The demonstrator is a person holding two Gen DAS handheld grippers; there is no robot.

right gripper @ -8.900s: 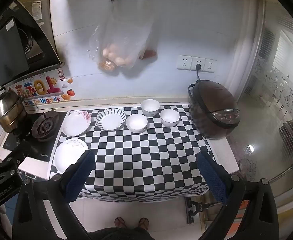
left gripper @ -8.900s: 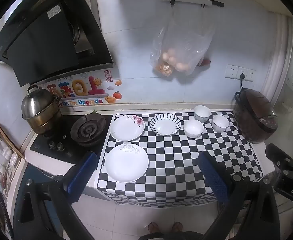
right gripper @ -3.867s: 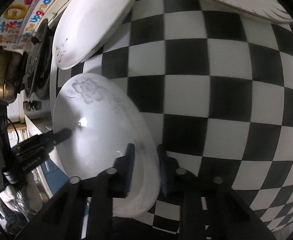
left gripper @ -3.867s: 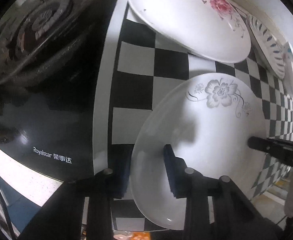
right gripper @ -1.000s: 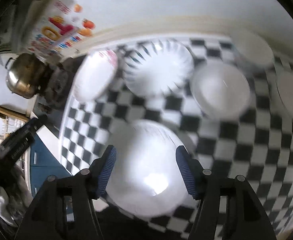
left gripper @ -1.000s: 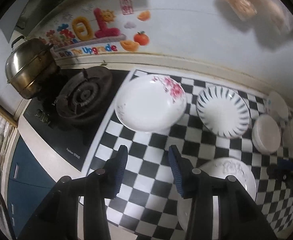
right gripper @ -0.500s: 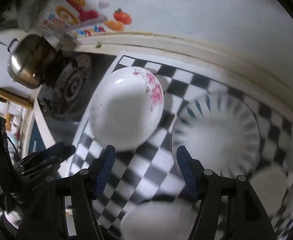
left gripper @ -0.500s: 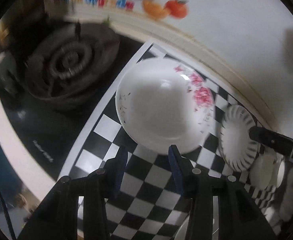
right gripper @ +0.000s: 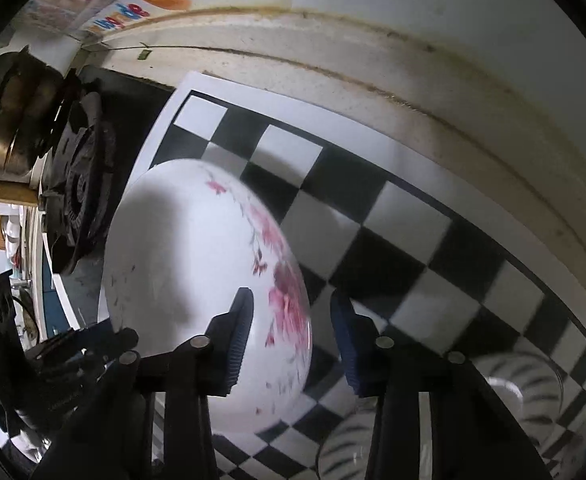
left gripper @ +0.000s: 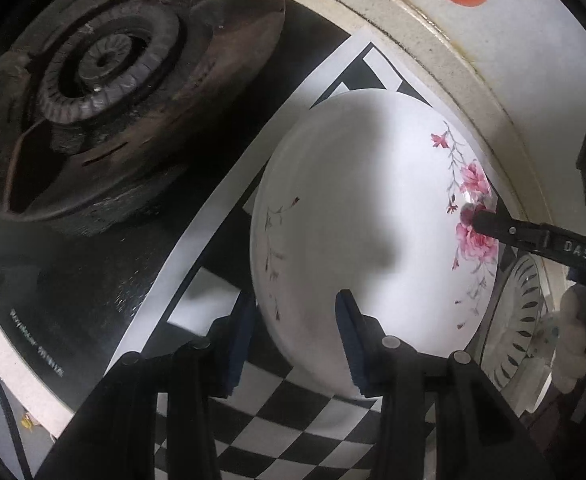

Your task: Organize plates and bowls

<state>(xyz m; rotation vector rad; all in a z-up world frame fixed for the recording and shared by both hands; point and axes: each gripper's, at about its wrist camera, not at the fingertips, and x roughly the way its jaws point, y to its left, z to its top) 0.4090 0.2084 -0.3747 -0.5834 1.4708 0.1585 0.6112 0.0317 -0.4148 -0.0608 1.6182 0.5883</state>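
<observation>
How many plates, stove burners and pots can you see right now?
Plates: 2, the pink flower plate and the striped plate.
Stove burners: 1, the burner.
Pots: 1, the metal pot.
Total: 4.

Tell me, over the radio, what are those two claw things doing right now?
Both open: left gripper and right gripper each straddle opposite rims of the pink-flower plate. Plate not yet clamped. Striped plate close alongside.
</observation>
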